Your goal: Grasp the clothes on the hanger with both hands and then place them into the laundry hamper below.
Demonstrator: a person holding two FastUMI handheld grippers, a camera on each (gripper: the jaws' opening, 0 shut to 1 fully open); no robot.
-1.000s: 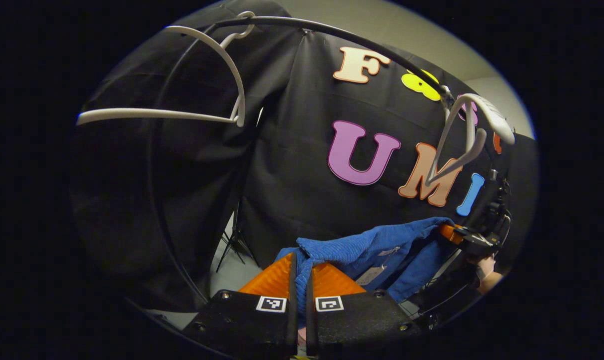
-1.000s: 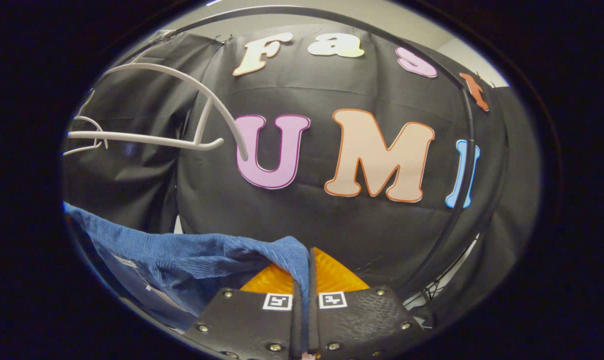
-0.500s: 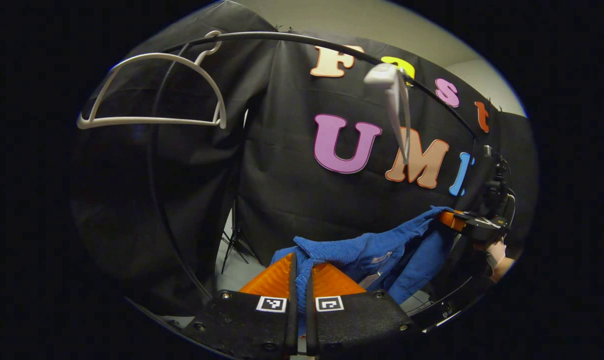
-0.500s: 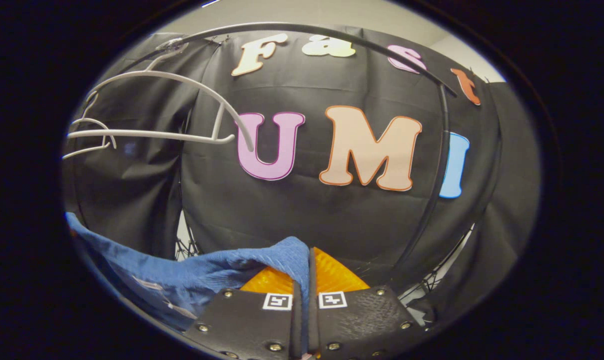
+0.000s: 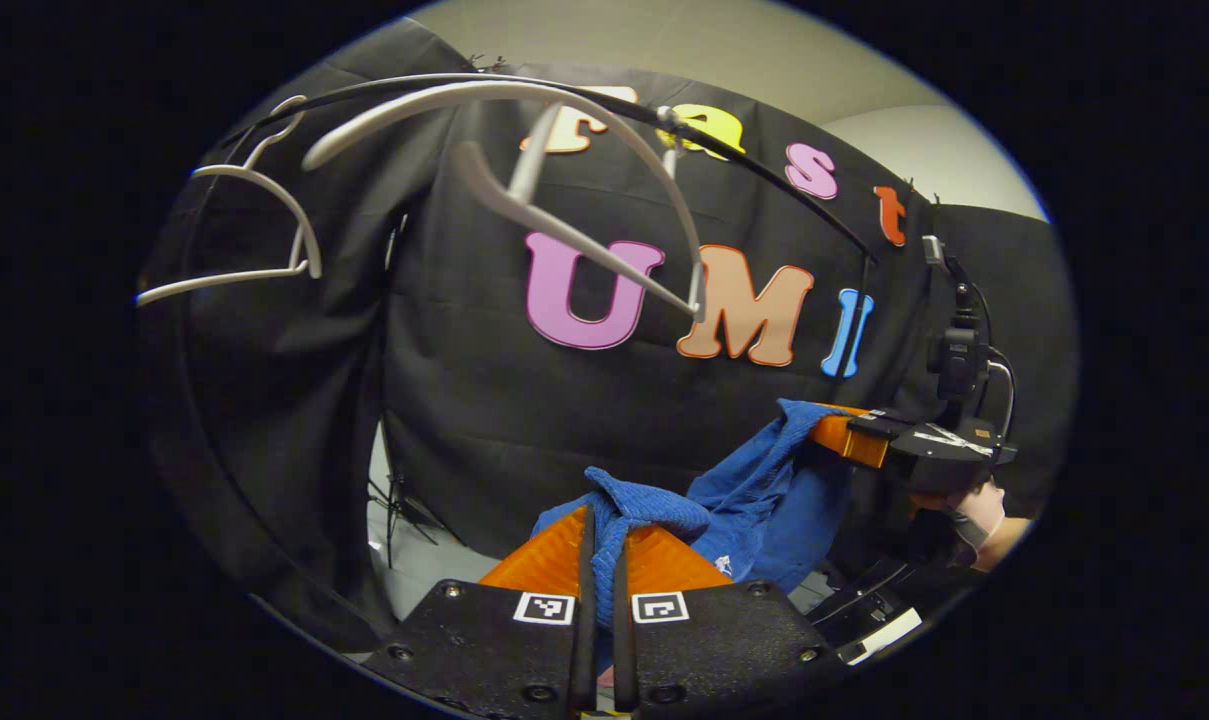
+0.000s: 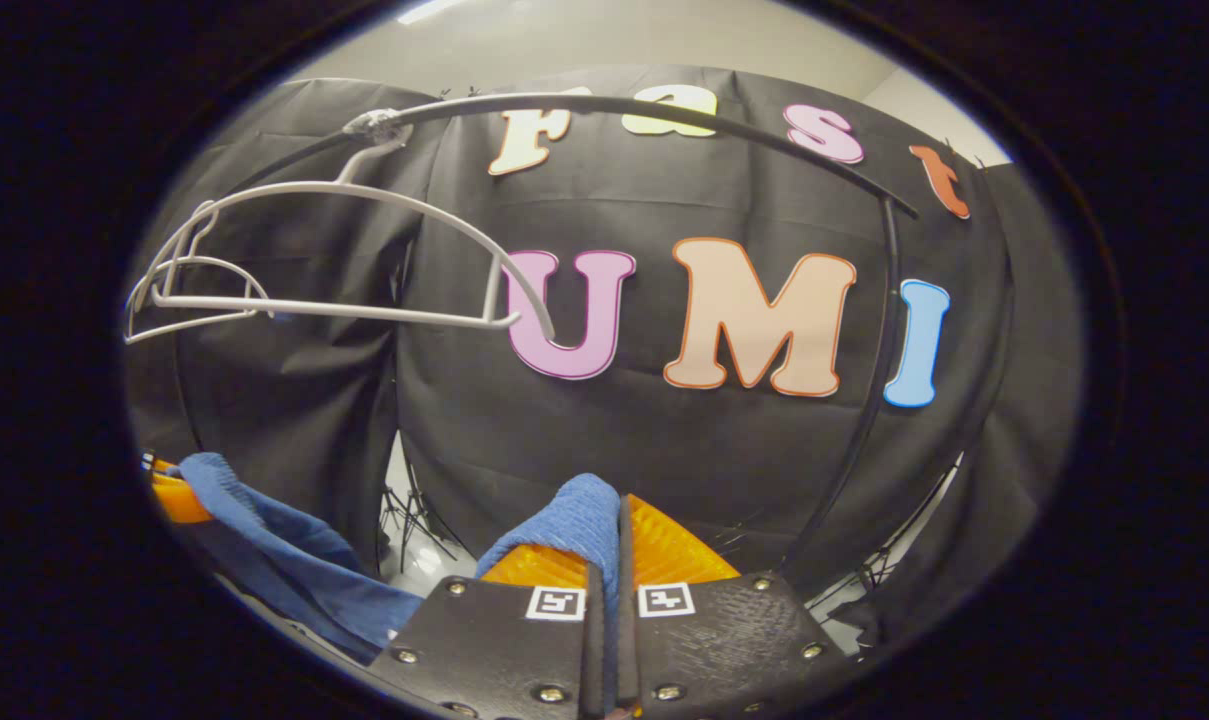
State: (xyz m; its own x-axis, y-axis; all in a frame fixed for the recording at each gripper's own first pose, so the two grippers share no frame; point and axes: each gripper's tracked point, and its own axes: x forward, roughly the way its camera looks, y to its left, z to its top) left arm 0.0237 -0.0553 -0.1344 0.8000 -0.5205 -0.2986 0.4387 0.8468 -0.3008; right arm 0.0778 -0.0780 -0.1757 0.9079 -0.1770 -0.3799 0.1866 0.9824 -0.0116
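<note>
Left gripper view has the left tool [image 5: 600, 540] clenched on a bunched fold of the blue garment [image 5: 754, 490], which sags in a loose swag across to the right tool [image 5: 844, 440], held by a hand [image 5: 974, 510] at the far right. Right gripper view confirms the other end: the right tool [image 6: 604, 540] is clamped on a rounded fold of the same garment [image 6: 574, 515], and the cloth dips away toward the left tool [image 6: 169, 495] at the lower left edge.

The garment hangs free between the two tools and touches neither of the pale hangers: the near hanger [image 5: 564, 160] and the far hanger [image 5: 254, 230] both dangle bare from the dark curved rail [image 5: 764, 165] above. The grasp and the lift-off therefore look complete; what remains is the lowering and the release. The laundry hamper cannot be made out in either view, so how far the cloth has yet to travel cannot be told.

For room, the near hanger's arm reaches down above the left tool, and the rail's upright [image 6: 879, 350] stands to the right of the right tool. Below and between the tools the space seems open, with a stand's legs [image 5: 394, 500] on the pale floor [image 5: 414, 560] behind.
</note>
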